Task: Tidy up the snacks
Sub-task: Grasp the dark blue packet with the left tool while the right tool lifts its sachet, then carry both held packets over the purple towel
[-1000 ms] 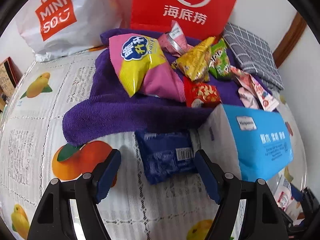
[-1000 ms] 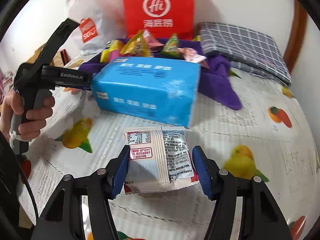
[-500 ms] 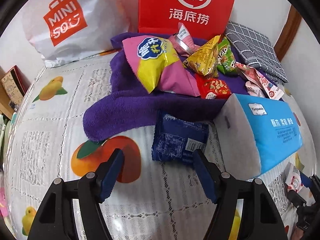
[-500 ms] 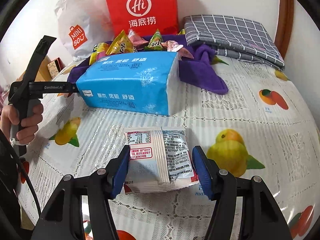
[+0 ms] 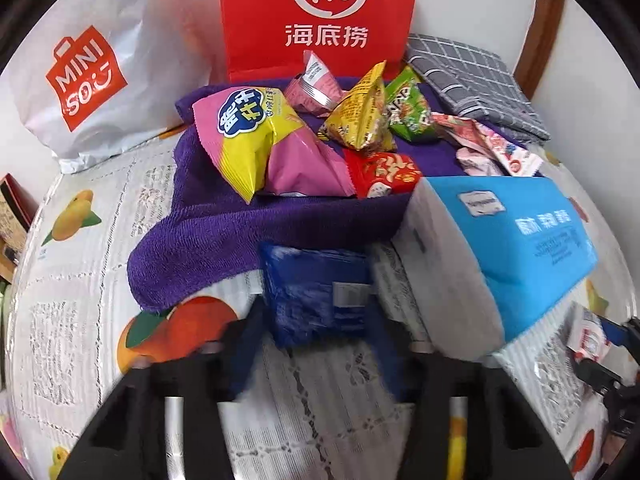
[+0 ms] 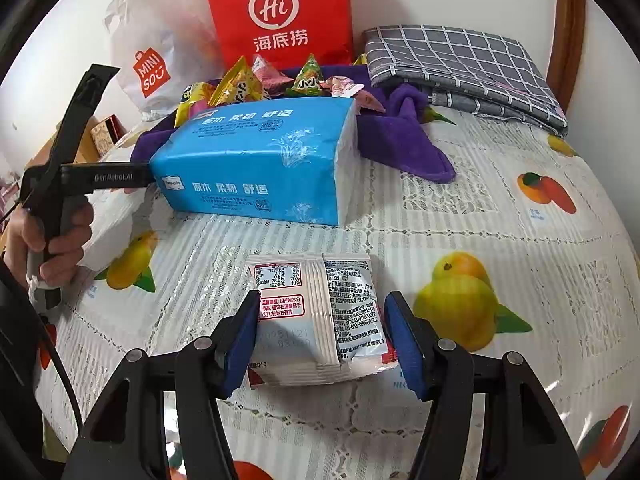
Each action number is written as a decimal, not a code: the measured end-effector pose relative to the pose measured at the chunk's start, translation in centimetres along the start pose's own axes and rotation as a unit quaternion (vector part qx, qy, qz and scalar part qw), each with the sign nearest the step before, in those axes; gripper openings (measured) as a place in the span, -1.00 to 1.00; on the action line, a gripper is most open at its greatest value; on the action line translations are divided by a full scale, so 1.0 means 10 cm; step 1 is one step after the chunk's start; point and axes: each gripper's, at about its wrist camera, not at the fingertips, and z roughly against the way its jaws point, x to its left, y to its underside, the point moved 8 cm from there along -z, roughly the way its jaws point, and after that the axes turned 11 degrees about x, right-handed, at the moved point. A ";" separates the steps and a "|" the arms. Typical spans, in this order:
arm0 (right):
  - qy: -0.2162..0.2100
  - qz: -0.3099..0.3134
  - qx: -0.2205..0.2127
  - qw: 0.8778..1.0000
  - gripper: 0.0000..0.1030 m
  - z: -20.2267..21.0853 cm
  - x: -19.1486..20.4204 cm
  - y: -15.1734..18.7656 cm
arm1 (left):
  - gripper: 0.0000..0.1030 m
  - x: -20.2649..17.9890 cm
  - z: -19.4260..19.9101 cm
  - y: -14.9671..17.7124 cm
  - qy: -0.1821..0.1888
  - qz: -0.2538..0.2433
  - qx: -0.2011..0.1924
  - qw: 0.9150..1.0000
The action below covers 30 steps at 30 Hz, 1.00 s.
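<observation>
Compared with the picture half a second before, the left gripper (image 5: 316, 332) has its jaws much closer together: they have just been closing around the dark blue snack packet (image 5: 318, 290), which lies on the fruit-print tablecloth (image 5: 80, 320) at the edge of the purple towel (image 5: 224, 232). The blue pads now stand at both sides of the packet's near end, and they seem to touch it, but the picture is blurred here, so I cannot tell if they really press it. The packet itself has changed its place only a little between the pictures. Behind it, the pink and yellow chip bag (image 5: 256, 144) and the other small snacks rest on the towel, in front of the red paper bag (image 5: 320, 16). To the right of the blue packet lies the blue tissue pack (image 5: 508, 248). The right gripper (image 6: 320, 340) looks the same as before: its jaws are about half open and hold the white snack packet (image 6: 316, 316), with both pads against its sides. In the right wrist view, a hand (image 6: 56, 240) grips the handle of the left gripper.
</observation>
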 end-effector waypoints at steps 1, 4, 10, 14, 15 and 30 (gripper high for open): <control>0.000 0.000 0.000 1.000 0.20 0.00 0.01 -0.01 | -0.32 0.01 0.02 0.01 0.005 0.003 0.000 1.000; -0.002 0.000 -0.003 1.000 0.20 0.01 0.03 -0.04 | -0.49 0.09 0.07 0.06 0.015 0.020 -0.001 1.000; 0.006 -0.006 -0.016 1.000 0.19 0.08 0.02 -0.09 | -0.74 0.11 0.21 0.23 0.033 0.030 -0.005 0.999; 0.026 -0.024 -0.035 0.999 0.19 0.18 -0.15 -0.19 | -0.74 0.11 0.28 0.31 0.030 0.030 -0.008 0.999; 0.032 -0.031 -0.040 0.998 0.19 0.22 -0.21 -0.22 | -0.74 0.12 0.29 0.31 0.027 0.032 -0.009 0.999; 0.044 -0.084 -0.043 0.995 0.08 -0.12 -0.54 -0.86 | -0.74 0.17 0.31 0.20 0.041 0.036 -0.016 0.998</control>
